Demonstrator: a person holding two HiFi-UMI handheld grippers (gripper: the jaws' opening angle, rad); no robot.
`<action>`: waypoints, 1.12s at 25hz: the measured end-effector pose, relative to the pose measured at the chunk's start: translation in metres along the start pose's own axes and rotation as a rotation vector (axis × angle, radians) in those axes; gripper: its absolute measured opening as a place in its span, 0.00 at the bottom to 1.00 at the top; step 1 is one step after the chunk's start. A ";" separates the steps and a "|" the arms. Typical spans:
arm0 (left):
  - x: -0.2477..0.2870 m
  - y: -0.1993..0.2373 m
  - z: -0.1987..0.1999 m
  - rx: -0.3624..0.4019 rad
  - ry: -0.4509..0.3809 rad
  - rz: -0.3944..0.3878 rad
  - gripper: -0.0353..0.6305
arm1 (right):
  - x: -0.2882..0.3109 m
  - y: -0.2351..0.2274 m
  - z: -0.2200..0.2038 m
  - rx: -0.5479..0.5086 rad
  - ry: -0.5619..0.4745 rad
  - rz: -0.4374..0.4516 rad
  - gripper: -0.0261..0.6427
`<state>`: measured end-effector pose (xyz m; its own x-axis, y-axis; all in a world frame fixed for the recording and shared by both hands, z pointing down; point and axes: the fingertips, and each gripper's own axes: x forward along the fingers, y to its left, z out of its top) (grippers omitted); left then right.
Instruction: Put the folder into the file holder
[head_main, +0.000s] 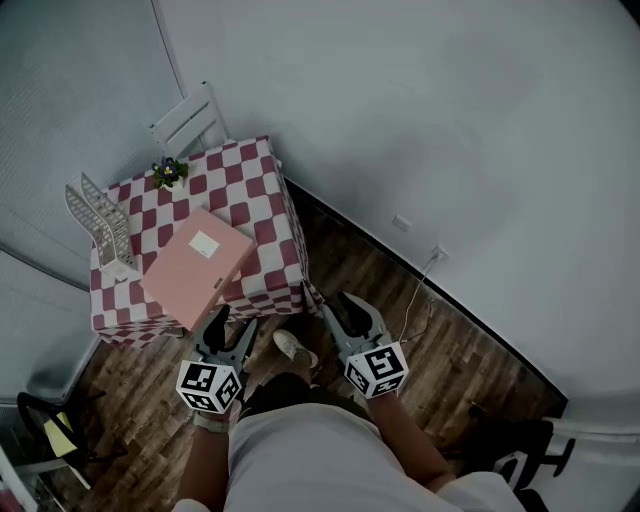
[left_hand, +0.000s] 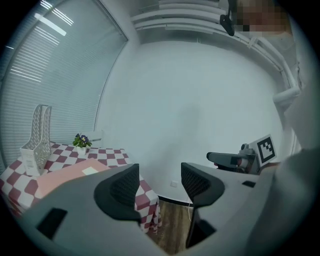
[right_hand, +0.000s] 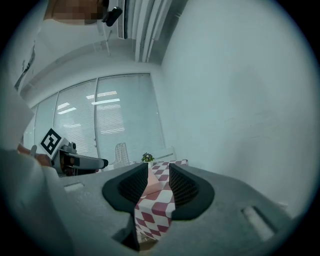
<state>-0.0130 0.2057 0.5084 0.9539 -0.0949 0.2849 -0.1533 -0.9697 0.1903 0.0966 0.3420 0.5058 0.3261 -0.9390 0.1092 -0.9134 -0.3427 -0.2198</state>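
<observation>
I read left gripper (head_main: 232, 325) jaws apart, empty; right gripper (head_main: 342, 305) narrowly apart, empty. Flat pink folder (head_main: 196, 266) lies on red-and-white checked table (head_main: 255, 180) beside white wire file holder (head_main: 100, 222).

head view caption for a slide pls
Left gripper and right gripper, both empty, face a checkered table where a pink folder lies beside a white file holder

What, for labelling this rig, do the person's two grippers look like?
Both the left claw and right claw are grey, wedge-shaped jaws with black ribbed pads. Each carries a white cube printed with black square markers. Forearms show no sleeves.
</observation>
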 end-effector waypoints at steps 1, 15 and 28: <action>0.009 0.007 0.002 -0.007 0.000 0.003 0.44 | 0.010 -0.006 0.000 0.001 0.009 0.002 0.22; 0.112 0.134 0.049 -0.144 -0.006 0.130 0.44 | 0.206 -0.055 0.038 -0.008 0.142 0.136 0.22; 0.065 0.203 0.028 -0.342 -0.038 0.418 0.44 | 0.318 0.011 0.027 -0.068 0.299 0.444 0.22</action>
<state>0.0253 -0.0038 0.5395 0.8012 -0.4710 0.3692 -0.5911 -0.7193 0.3649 0.1973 0.0386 0.5123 -0.1700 -0.9407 0.2935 -0.9644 0.0976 -0.2457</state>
